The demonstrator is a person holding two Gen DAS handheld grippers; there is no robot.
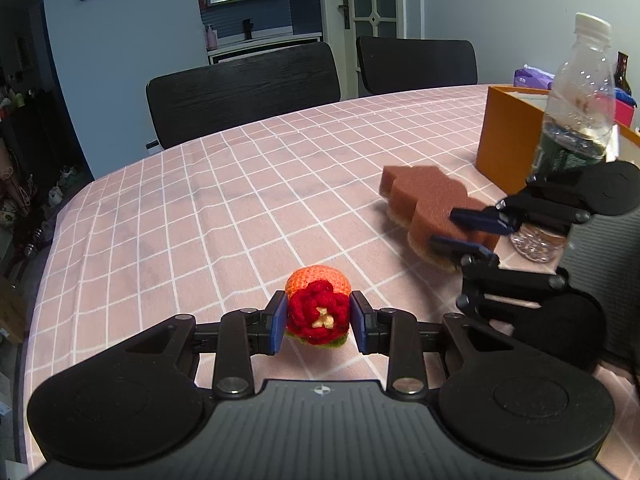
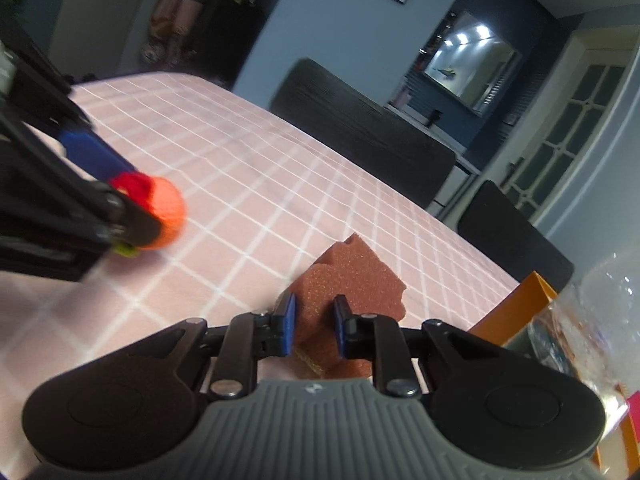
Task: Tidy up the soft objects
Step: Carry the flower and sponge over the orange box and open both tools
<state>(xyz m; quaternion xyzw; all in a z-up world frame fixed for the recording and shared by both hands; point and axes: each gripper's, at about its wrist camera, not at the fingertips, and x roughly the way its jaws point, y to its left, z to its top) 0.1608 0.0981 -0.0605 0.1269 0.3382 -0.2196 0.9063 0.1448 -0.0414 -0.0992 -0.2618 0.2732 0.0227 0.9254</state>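
A crocheted orange ball with a red flower point(image 1: 318, 312) rests on the pink checked tablecloth point(image 1: 200, 208), and my left gripper point(image 1: 319, 322) is shut on it, a blue pad pressing each side. To the right lies a brown sponge with stepped edges point(image 1: 424, 196). My right gripper point(image 1: 444, 228) holds its near end from the right. In the right wrist view the brown sponge point(image 2: 344, 280) sits pinched between the blue pads of the right gripper point(image 2: 314, 326). At the left of that view, the left gripper point(image 2: 144, 200) holds the crocheted ball point(image 2: 170, 210).
An orange open box point(image 1: 508, 136) stands at the right, just behind the sponge. A clear plastic bottle with a white cap point(image 1: 580, 100) rises right beside the right gripper. Two black chairs point(image 1: 240, 92) stand along the table's far edge.
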